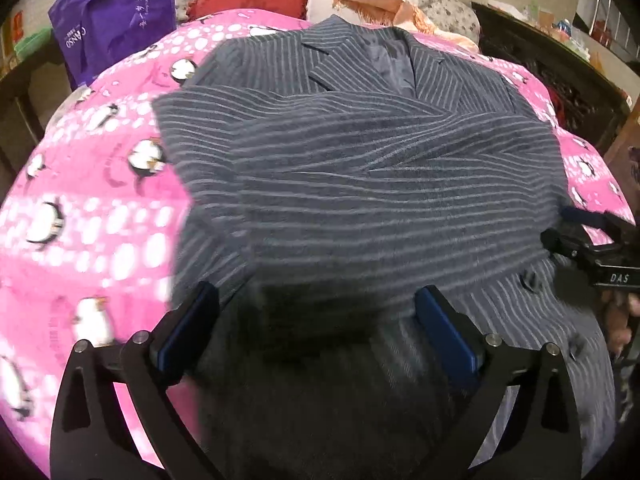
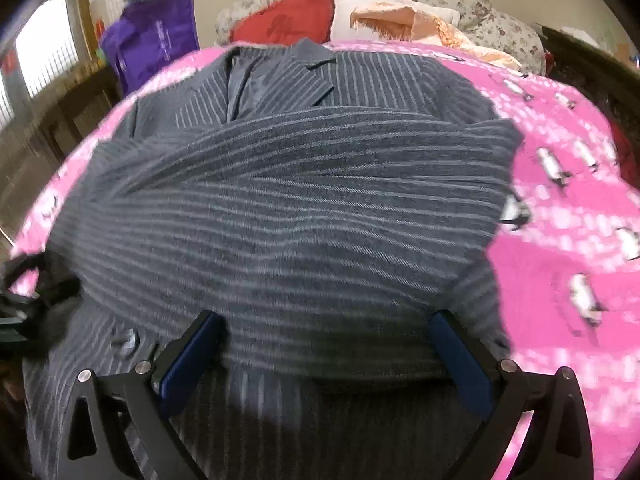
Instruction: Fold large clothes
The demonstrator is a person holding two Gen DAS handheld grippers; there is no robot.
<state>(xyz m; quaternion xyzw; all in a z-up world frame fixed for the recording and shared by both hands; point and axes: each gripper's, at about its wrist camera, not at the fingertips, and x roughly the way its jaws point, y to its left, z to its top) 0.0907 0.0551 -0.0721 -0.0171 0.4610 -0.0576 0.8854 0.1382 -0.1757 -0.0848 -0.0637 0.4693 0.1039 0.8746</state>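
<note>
I see both the left gripper (image 1: 316,320) and right gripper (image 2: 328,348) spread wide, holding nothing, above the near fold of the striped jacket (image 1: 360,184) on the pink blanket (image 1: 88,216). Risk: the unweighted fold springs open.

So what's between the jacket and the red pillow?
Only pink blanket between the jacket and the red pillow, seen in the right wrist view.

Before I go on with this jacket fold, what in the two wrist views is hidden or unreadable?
- Striped jacket: near hem cut off at the bottom edge, both views.
- Left gripper: jaws open; the cloth between them is in dark shadow.
- Right gripper: jaws open; fold edge there blurred.
- Purple bag: small print unreadable, left view.
- Pink penguin blanket: pattern smeared, right view.
</note>
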